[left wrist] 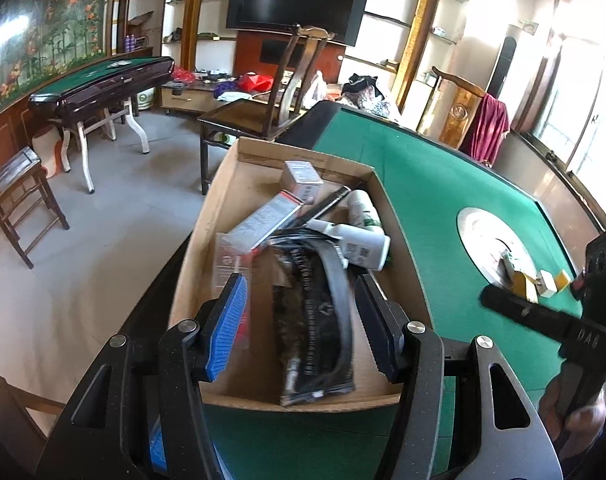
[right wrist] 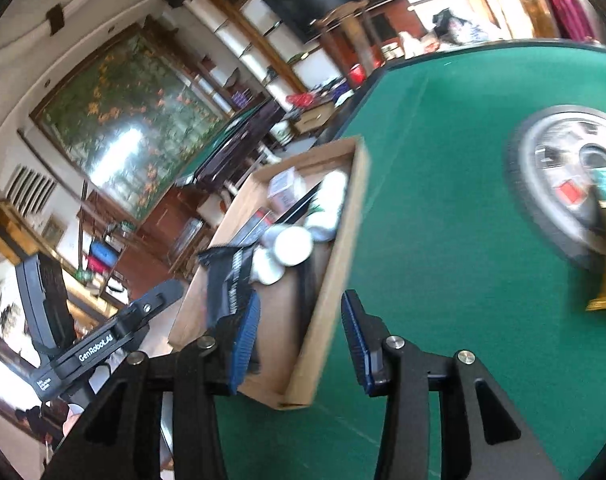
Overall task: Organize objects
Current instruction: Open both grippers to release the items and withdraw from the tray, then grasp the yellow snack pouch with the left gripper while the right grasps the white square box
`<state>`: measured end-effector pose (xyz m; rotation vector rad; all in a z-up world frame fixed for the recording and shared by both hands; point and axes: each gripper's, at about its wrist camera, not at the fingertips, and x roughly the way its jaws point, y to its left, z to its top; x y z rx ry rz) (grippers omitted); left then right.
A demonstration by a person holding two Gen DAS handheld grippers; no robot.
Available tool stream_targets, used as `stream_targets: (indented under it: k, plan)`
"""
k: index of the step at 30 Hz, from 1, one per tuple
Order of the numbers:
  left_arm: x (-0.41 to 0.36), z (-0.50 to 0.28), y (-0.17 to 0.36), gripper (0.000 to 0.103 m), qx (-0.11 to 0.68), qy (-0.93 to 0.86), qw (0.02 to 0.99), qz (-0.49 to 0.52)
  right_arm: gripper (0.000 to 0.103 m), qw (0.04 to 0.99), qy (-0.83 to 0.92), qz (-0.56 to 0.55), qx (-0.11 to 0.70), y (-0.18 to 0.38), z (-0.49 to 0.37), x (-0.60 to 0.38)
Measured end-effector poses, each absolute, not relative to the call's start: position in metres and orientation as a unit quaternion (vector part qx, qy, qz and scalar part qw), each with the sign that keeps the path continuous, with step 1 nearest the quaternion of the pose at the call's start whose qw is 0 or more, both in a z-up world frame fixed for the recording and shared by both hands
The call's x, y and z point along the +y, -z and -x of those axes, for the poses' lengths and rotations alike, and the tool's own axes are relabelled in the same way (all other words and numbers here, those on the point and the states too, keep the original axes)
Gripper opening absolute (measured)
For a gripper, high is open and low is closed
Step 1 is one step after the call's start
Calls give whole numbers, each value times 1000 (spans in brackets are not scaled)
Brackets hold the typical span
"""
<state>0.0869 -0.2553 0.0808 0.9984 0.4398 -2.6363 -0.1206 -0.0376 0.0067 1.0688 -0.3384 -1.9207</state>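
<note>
My left tongs (left wrist: 301, 316) hung spread over the cardboard box (left wrist: 403, 264) on the green counter (left wrist: 431, 184), nothing between the pads. My right tongs (right wrist: 301, 338) stood apart too, empty, straddling the box's near wall. Inside lay a black foil pouch (left wrist: 307, 320), a white bottle (left wrist: 361, 246) and small cartons (left wrist: 303, 176). The pouch looked light, limp and slick, best pinched at a sealed edge; the bottle seemed rigid, best gripped across its body.

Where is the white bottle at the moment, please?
In the left wrist view, the white bottle lies inside the cardboard box, near its right wall, beside the black packet.
</note>
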Motion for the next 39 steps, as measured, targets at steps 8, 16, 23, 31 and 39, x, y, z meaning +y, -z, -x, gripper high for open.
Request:
stream_targets:
  k: [8, 16, 23, 31, 39]
  plan:
    - [-198, -60, -90, 64, 127, 918, 84, -366, 50, 351, 829, -393, -190, -17, 157, 64]
    - [-83, 18, -80, 64, 80, 882, -72, -460, 53, 230, 891, -343, -187, -31, 176, 156]
    - [-4, 93, -64, 64, 75, 840, -121, -524, 60, 205, 889, -335, -237, -31, 178, 195]
    - [42, 129, -45, 64, 16, 828, -105, -551, 61, 212, 866, -346, -291, -24, 184, 217]
    - [46, 133, -12, 51, -16, 845, -75, -529, 61, 167, 879, -357, -269, -22, 190, 219]
